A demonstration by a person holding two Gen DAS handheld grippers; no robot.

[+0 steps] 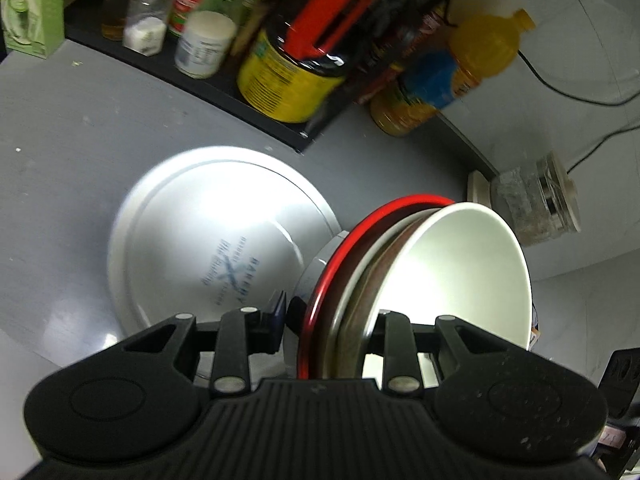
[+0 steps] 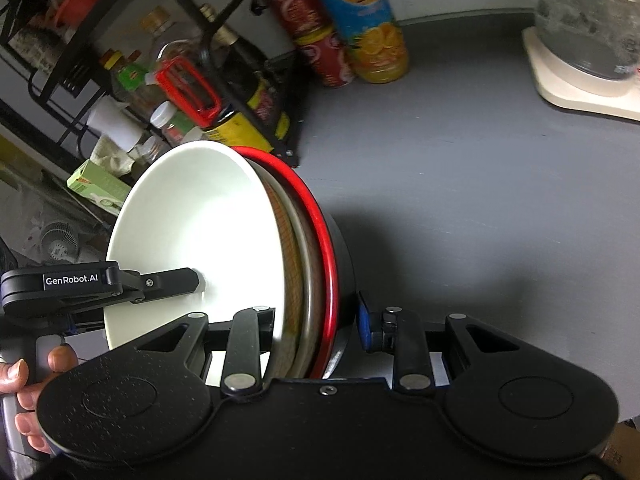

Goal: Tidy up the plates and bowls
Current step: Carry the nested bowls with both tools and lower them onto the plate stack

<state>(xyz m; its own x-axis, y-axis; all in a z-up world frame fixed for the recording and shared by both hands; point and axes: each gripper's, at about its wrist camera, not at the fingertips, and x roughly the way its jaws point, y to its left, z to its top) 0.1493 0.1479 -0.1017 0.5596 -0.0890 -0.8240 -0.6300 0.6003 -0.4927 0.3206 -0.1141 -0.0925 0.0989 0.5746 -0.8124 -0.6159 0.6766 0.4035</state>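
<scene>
A nested stack of bowls is held on edge above the grey counter: a white bowl (image 1: 452, 272) innermost, a brown-patterned one, a pale one and a red-rimmed black bowl (image 1: 344, 248) outermost. My left gripper (image 1: 332, 320) is shut on the stack's rim. My right gripper (image 2: 320, 320) is shut on the same stack (image 2: 200, 232) from the opposite side; the red rim (image 2: 320, 232) shows there. The left gripper's finger (image 2: 168, 280) reaches inside the white bowl. A white plate (image 1: 216, 236) with blue print lies flat on the counter left of the stack.
A black rack (image 1: 192, 76) with bottles and jars stands at the back. An orange juice bottle (image 1: 452, 76) and red cans (image 2: 320, 52) stand by the wall. A glass appliance on a cream base (image 2: 580, 80) sits at the right. Grey counter (image 2: 480, 200) lies beyond the stack.
</scene>
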